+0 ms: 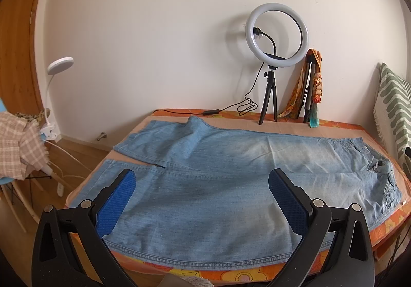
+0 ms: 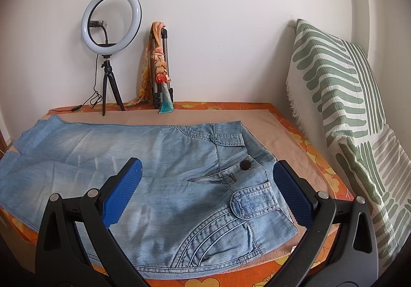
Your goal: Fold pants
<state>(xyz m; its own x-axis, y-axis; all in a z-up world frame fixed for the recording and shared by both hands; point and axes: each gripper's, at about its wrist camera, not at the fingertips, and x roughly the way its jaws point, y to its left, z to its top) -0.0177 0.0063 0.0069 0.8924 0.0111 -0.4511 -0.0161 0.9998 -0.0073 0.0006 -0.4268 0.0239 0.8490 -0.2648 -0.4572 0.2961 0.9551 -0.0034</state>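
Observation:
Light blue denim pants point(image 1: 231, 174) lie spread flat on the table, legs to the left and waist to the right. In the left wrist view my left gripper point(image 1: 201, 175) hovers open over the near leg, blue pads point(image 1: 115, 204) wide apart with nothing between them. The right wrist view shows the waist end of the pants point(image 2: 179, 184), with a dark button point(image 2: 245, 165) and stitched pockets. My right gripper point(image 2: 206, 166) is open above the waist area and holds nothing.
An orange flowered cloth covers the table point(image 2: 318, 158). A ring light on a small tripod point(image 1: 276, 35) and a folded tripod with a scarf point(image 1: 312, 86) stand at the back against the wall. A green-patterned cushion point(image 2: 346, 112) leans at the right. A chair with checked fabric point(image 1: 18, 148) is left.

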